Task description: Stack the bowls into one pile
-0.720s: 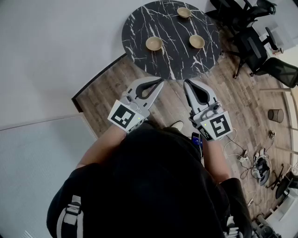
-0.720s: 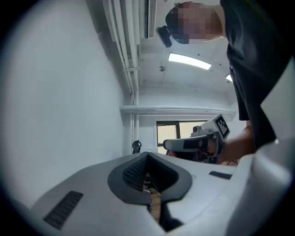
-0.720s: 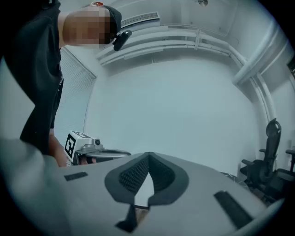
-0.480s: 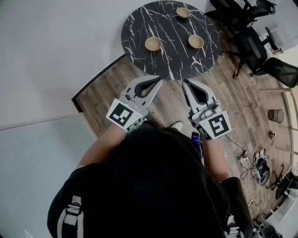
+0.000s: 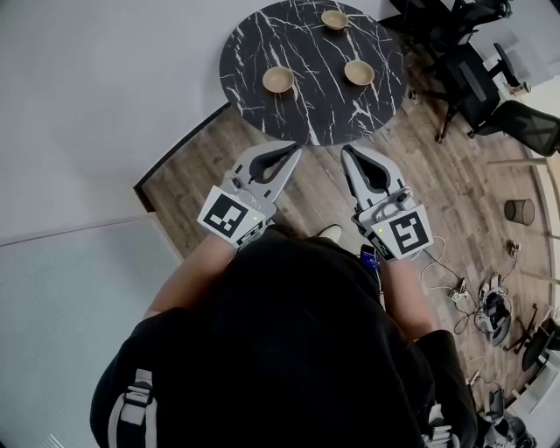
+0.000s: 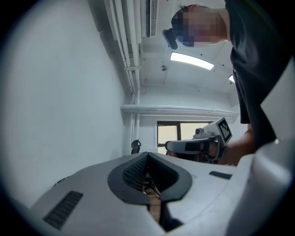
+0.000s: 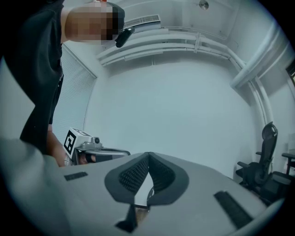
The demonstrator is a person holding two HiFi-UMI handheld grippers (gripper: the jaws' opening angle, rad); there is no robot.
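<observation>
Since the earlier frame the bench point(image 5: 315, 109) and everything on it have slid a little toward 11 o'clock in the head view. Both tools have kept their place in front of the torso, so I read this as a small shift of viewpoint, not as any work on the task. The left hand-held gripper point(image 5: 293, 150) and right hand-held gripper point(image 5: 346, 150) are held level, side by side, and point toward 12 o'clock at the near rim of the bench. They are over wooden floor point(image 5: 455, 188), not yet over the bench top. Each gripper view shows its ribbed pads meeting at the tip with nothing between them, so both are closed and empty. The three bowls are all single, upright and well apart. The left bowl point(image 5: 278, 80) sits at about 9 o'clock on the bench, the right bowl point(image 5: 359, 72) at about 3 o'clock, and the far bowl point(image 5: 334, 18) near the rim at about 1 o'clock. No bowl touches another, so no stacking has been done. My judgement is that this is the approach phase. Jaws will have to open before any rim can be taken, and the left and right bowls are the nearest candidates. An office chair point(image 5: 477, 83) stands close at the bench's 3 o'clock side and is not in the reach path.
</observation>
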